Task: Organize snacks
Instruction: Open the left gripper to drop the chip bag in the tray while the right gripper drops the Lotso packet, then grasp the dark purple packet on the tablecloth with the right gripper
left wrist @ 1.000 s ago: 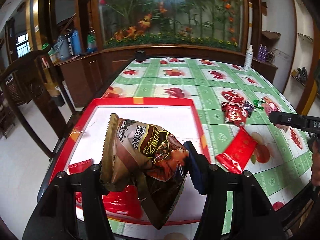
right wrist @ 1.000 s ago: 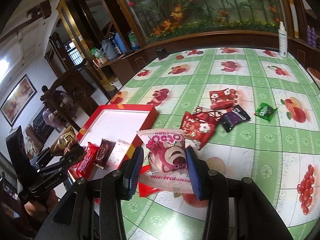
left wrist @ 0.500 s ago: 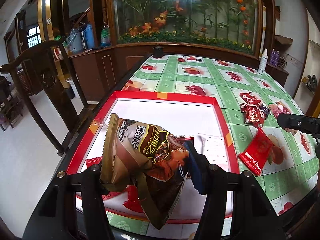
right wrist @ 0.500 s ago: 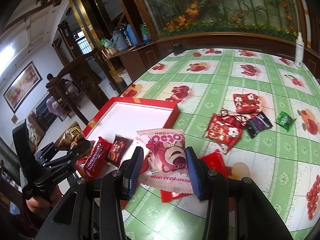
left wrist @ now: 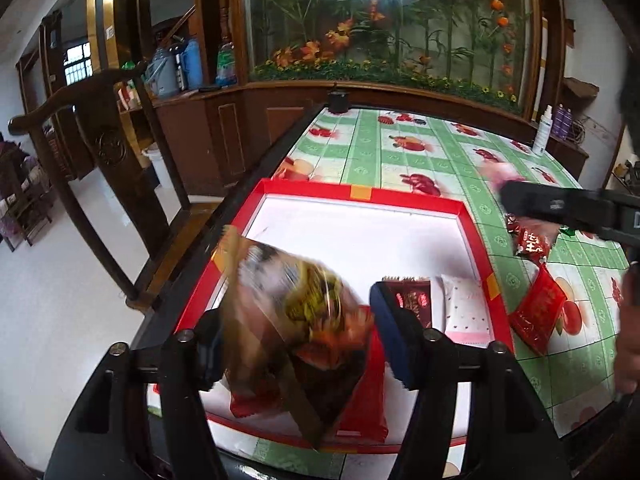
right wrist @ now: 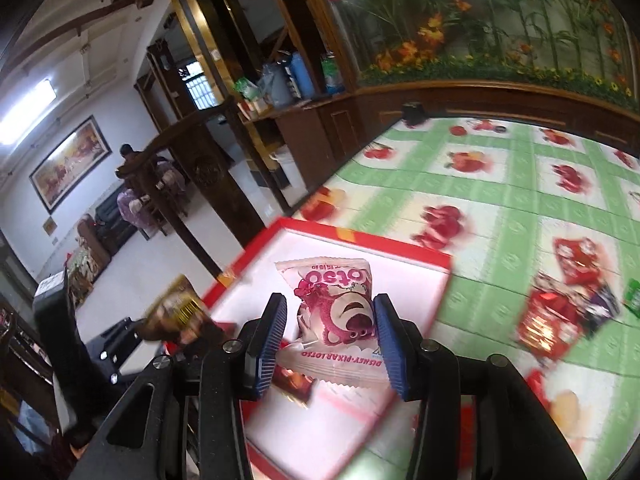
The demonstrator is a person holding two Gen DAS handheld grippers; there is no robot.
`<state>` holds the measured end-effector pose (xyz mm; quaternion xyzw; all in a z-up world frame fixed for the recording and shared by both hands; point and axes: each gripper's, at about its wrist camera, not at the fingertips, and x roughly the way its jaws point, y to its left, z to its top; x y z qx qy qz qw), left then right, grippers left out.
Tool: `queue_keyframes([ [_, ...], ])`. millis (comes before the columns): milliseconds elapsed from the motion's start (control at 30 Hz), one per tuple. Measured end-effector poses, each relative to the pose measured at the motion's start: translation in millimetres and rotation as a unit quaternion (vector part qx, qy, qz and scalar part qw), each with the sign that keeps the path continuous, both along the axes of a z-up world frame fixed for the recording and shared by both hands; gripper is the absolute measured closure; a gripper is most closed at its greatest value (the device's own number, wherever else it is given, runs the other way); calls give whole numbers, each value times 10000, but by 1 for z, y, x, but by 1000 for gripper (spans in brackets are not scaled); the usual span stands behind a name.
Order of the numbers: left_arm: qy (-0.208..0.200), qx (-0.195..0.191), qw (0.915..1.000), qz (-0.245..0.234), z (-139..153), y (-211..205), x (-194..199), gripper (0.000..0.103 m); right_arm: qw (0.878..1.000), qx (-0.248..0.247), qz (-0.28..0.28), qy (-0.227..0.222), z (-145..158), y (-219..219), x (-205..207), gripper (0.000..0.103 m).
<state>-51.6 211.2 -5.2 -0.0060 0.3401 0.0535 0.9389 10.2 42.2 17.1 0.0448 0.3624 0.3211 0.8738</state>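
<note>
Left wrist view: the left gripper (left wrist: 296,340) hangs over the near end of a red tray (left wrist: 360,192) with a white floor. Its jaws are opening, and a brown and gold snack bag (left wrist: 288,320), blurred, sits between them; whether the blue pads still press it I cannot tell. Inside the tray, beside the right pad, lie a dark red wrapper (left wrist: 412,300) and a white dotted packet (left wrist: 466,306). A flat red packet (left wrist: 368,404) lies at the tray's near edge under the bag. Just outside the tray's right wall, on the green checked tablecloth (left wrist: 400,160), lies a red sachet (left wrist: 538,308). The right gripper's black body reaches in above the tray's far right corner.

Right wrist view: the right gripper (right wrist: 330,340) is above the same tray (right wrist: 384,240). Its jaws are opening around a pink bear-print snack packet (right wrist: 336,312); the right pad touches the packet's edge, the left pad stands slightly clear. Right of the tray, a blurred cluster of red and purple packets (right wrist: 560,316) rests on the tablecloth.
</note>
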Motion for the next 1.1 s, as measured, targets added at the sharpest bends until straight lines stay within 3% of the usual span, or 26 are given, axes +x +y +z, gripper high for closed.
queue_keyframes([
  [67, -194, 176, 9996, 77, 5, -2, -4, 20, 9991, 305, 259, 170, -1, 2, 4, 50],
  [167, -361, 326, 9988, 19, 8, -8, -10, 20, 9986, 524, -66, 69, -4, -20, 4, 42],
  [267, -256, 224, 9991, -234, 1, -17, -11, 20, 9974, 212, -690, -71, -10, -61, 5, 42],
  [467, 78, 187, 9958, -888, -13, -66, -5, 20, 9693, 307, -2440, 78, -36, -212, -5, 39],
  [633, 72, 322, 9888, -1457, -3, -110, -2, 20, 9530, 675, -2944, 260, -49, -281, -14, 39],
  [733, 77, 392, 9844, -1711, 1, -130, -2, 20, 9501, 828, -2981, 386, -52, -293, -3, 39],
  [900, 105, 652, 9796, -1897, 5, -151, -3, 20, 9486, 781, -2852, 1126, -65, -264, 54, 42],
  [1033, 167, 583, 9806, -1865, 8, -148, -7, 20, 9343, 730, -2974, 1825, -84, -235, 99, 61],
  [1067, 177, 597, 9808, -1846, 8, -147, -7, 20, 9305, 645, -3012, 1983, -89, -229, 108, 73],
  [1100, 177, 617, 9809, -1834, 8, -146, -8, 20, 9284, 622, -3088, 1968, -90, -223, 115, 74],
])
